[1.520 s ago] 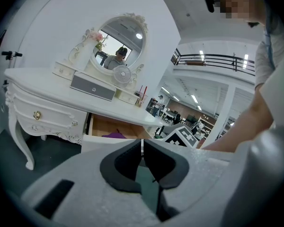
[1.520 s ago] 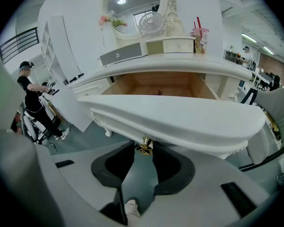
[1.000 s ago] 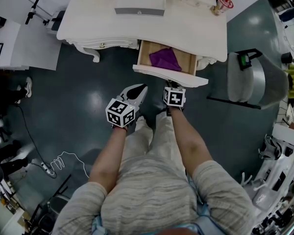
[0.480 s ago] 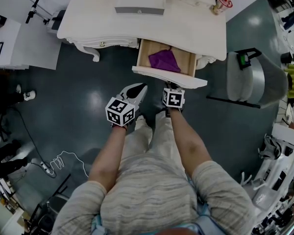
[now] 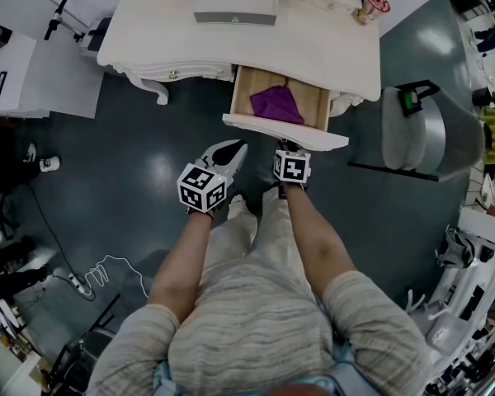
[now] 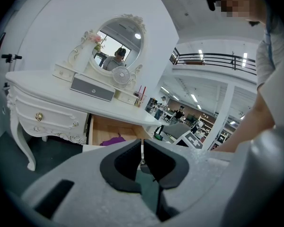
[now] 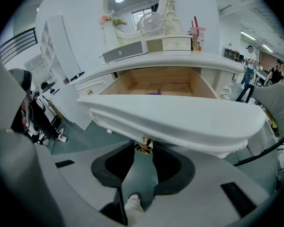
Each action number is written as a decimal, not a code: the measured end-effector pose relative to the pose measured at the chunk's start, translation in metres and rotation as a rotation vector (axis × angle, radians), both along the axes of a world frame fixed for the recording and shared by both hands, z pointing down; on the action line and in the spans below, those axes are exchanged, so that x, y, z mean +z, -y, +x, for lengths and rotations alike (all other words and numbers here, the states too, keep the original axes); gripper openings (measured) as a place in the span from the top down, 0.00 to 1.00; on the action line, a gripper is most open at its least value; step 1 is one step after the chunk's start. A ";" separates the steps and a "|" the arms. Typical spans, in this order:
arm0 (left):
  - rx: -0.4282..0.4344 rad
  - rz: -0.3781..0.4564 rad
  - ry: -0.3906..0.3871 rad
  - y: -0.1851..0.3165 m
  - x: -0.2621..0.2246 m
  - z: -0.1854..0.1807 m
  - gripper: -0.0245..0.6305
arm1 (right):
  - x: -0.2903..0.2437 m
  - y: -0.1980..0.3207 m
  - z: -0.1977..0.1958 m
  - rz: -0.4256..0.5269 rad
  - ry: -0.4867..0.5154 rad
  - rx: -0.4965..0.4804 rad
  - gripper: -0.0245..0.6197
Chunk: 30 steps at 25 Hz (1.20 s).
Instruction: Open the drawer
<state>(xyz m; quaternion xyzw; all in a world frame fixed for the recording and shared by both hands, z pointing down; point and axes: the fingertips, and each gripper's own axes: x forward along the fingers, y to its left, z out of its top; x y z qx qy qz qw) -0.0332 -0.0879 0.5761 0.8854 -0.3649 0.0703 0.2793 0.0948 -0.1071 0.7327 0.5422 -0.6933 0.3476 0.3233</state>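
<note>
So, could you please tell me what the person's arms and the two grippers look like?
The left gripper and right gripper have pale grey, grainy shells with black pads lining two curved jaws. Each carries a white cube with black square markers. No cables show. The person wears a light striped top with short sleeves.

The person is wearing a heathered grey-beige short-sleeved top [image 5: 256, 324] with faint horizontal stripes, its sleeves ending above the elbows, and pale trousers [image 5: 260, 221]. A strip of light blue is showing at the lower edge of the head view, beside the top. The left gripper [image 5: 238, 148] and right gripper [image 5: 287, 143] are each showing a pale grey, grainy shell, lined inside with curved black pads [image 7: 169, 167] and cut with dark rectangular slots [image 7: 236, 193]. Each is carrying a white cube printed with black square markers: the left cube [image 5: 204, 188] and the right cube [image 5: 293, 165].
</note>
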 end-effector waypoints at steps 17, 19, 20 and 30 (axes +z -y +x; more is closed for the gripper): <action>0.005 0.005 -0.004 -0.003 -0.003 -0.001 0.92 | 0.002 -0.014 -0.001 -0.010 -0.006 0.009 0.78; 0.005 0.006 -0.004 -0.004 -0.003 -0.001 0.92 | 0.002 -0.017 -0.001 -0.011 -0.007 0.009 0.78; 0.005 0.006 -0.003 -0.004 -0.003 -0.001 0.92 | 0.002 -0.018 -0.001 -0.013 -0.007 0.010 0.78; 0.012 0.012 0.000 -0.006 -0.008 -0.001 0.92 | 0.002 -0.028 -0.002 -0.022 -0.009 0.012 0.78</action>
